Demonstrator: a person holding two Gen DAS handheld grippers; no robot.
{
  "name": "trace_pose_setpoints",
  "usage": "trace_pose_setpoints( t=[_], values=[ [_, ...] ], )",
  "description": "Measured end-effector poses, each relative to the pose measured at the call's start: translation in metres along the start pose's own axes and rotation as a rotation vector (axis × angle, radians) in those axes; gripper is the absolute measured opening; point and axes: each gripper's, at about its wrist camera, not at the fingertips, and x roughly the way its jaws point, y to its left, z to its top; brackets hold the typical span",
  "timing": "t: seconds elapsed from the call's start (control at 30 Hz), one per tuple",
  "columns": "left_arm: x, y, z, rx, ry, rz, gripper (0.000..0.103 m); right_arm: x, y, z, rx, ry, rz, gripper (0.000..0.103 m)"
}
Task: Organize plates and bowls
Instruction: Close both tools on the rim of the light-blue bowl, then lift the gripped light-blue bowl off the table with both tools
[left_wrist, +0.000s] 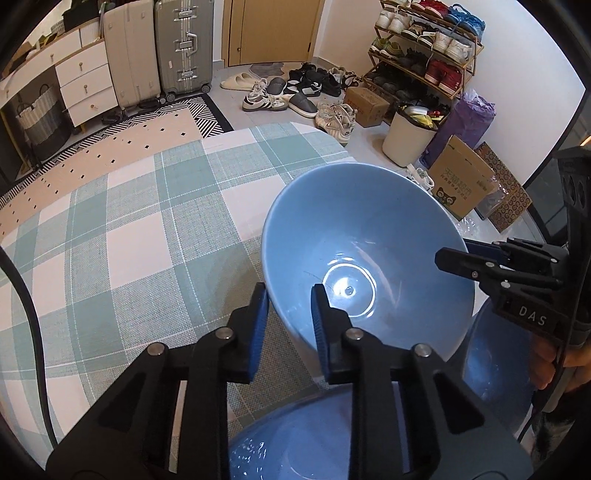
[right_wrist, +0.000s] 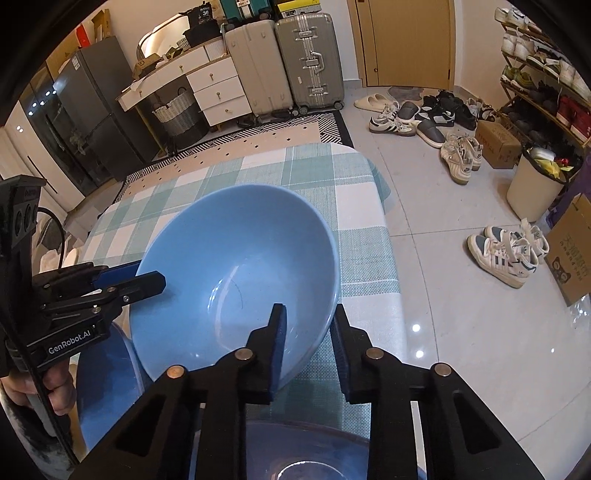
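Nearest to each camera are the black fingers of my own tool, and both tools pinch the same thing — the light blue bowl. My left tool has its blue pads on the near-left part of the rim, one pad outside the wall and one inside. My right tool does the same on the near-right part of the rim. So the bowl sits between the two tools, held from two sides, and neither hand is nearer than the other.

It is tilted, with the opening toward the cameras and the far rim higher than the near rim. I judge it is lifted a little, but whether its foot touches the desk I cannot tell. Under the tools, close to me, I see more blue dishes: a darker blue one directly below and another blue one on the near right, partly hidden.

By my count: one bowl in the grip, at least two other blue pieces below, two tools. I think the coming move is to bring the bowl down and near, into the dish below — both hands must go together, otherwise the rim may slip.
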Motion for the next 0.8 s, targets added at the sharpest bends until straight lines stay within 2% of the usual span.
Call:
trace_pose_setpoints(
  t=[0.13, 0.8],
  values=[
    [0.000, -0.002, 0.000, -0.004, -0.003, 0.001, 0.019, 0.000, 0.000, -0.001, -0.001, -0.003, -0.007, 0.021],
    [-0.017, -0.010, 0.005, 0.013, -0.057, 0.002, 0.019, -0.018, 0.003, 0.000, -0.013, -0.052, -0.036, 0.021]
  ],
)
